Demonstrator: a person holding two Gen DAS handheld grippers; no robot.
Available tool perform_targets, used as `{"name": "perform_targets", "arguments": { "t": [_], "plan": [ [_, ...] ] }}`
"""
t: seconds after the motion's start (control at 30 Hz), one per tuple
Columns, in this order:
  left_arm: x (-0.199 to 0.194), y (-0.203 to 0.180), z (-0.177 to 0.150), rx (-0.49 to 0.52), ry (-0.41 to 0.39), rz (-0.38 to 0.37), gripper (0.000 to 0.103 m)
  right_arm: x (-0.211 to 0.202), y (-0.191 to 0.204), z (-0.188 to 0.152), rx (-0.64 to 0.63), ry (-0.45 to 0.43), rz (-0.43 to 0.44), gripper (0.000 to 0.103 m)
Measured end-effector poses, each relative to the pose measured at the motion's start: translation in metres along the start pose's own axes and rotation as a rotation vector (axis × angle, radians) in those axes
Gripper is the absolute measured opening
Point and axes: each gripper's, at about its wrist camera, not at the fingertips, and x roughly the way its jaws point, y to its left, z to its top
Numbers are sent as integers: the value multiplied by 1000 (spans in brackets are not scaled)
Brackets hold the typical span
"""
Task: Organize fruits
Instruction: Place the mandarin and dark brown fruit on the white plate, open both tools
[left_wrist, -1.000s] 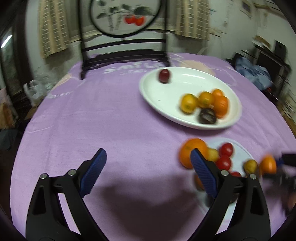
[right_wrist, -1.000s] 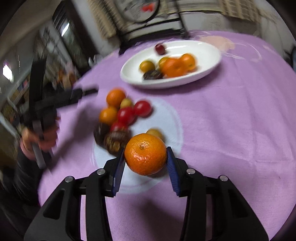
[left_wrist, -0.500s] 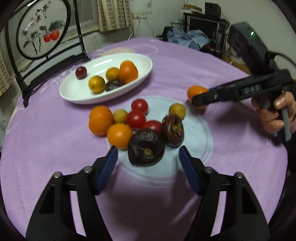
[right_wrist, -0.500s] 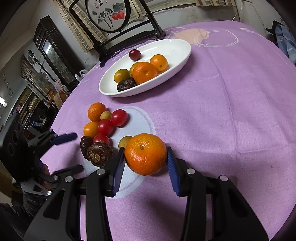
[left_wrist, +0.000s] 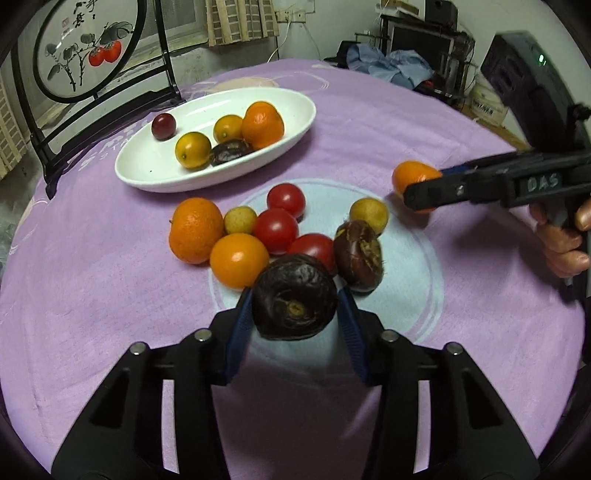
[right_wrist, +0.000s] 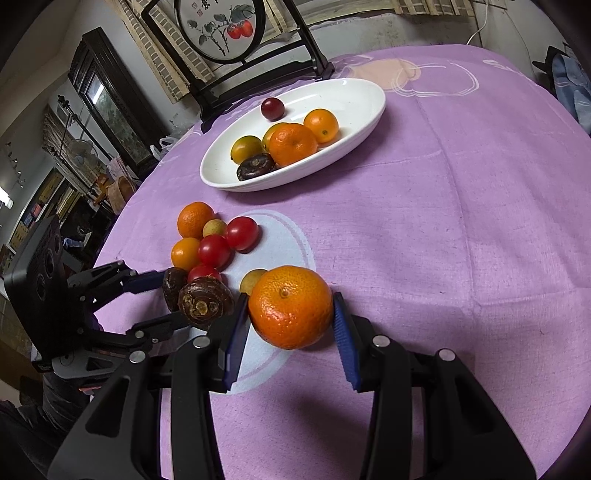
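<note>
Five fruits already lie in the white dish (left_wrist: 291, 136) at about 11 o'clock on the table (left_wrist: 369, 110), so the sorting looks less than half done. The left tool (left_wrist: 294, 317) is clamped on a dark brown fruit (left_wrist: 294, 297) and the right tool (right_wrist: 290, 325) on a mandarin (right_wrist: 290, 307), both low above the cloth near the loose pile (left_wrist: 258, 232). Roughly eight fruits in that pile, at 12 o'clock from the left tool, are not yet moved.

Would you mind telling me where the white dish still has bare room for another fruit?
The white dish is bare at its end nearest the pink patch on the cloth, and beside the small dark red fruit. Its middle is crowded around the orange.
</note>
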Motion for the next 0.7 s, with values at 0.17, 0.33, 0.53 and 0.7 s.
{"name": "perform_targets", "arguments": {
  "t": [0.17, 0.33, 0.53, 0.7],
  "plan": [
    [-4, 4, -1, -12, -1, -9, 45, 1, -1, 0, 2, -1, 0, 44],
    [-21, 11, -2, -53, -60, -29, 45, 0, 1, 0, -10, -15, 14, 44],
    [-44, 35, 8, -173, -160, -68, 45, -7, 12, 6, -66, -103, 47, 44],
    [-43, 67, 46, -306, -209, -17, 45, -6, 25, 33, -74, -212, 55, 44]
  ]
}}
